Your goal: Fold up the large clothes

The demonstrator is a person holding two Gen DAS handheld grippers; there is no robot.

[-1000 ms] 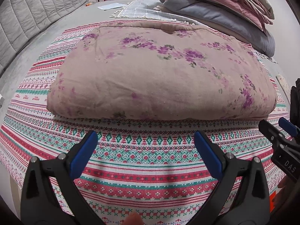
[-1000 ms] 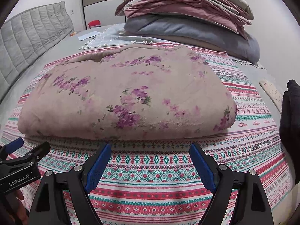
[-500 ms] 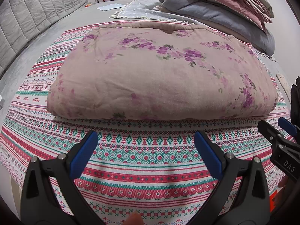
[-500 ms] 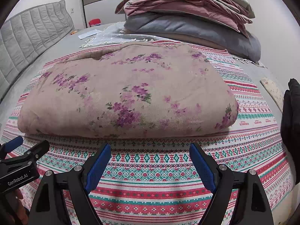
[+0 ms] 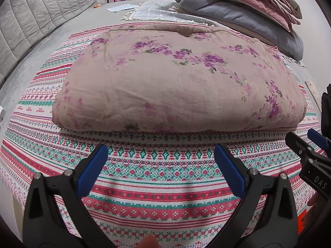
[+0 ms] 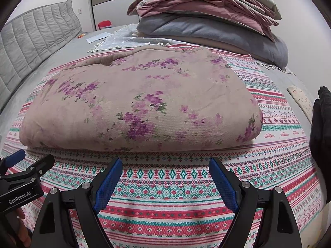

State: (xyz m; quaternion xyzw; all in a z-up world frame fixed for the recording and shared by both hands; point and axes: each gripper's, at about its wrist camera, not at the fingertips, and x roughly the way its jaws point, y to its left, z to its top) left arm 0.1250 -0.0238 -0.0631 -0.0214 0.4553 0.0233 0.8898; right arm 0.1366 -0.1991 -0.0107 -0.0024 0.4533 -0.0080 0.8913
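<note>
A beige quilt with purple flowers lies folded into a thick rectangle on a red, green and white patterned cloth; it also shows in the right wrist view. My left gripper is open and empty, held over the patterned cloth just short of the quilt's near folded edge. My right gripper is open and empty too, beside the left one and also short of that edge. Each gripper shows at the edge of the other's view: the right gripper and the left gripper.
A tall stack of folded pink, grey and beige bedding stands behind the quilt at the right. A grey checked cloth and a paper lie further back. A padded grey headboard runs along the left. A dark garment hangs at the right edge.
Both grippers have edged slightly closer to the quilt. Both stay open; the quilt has not moved.
</note>
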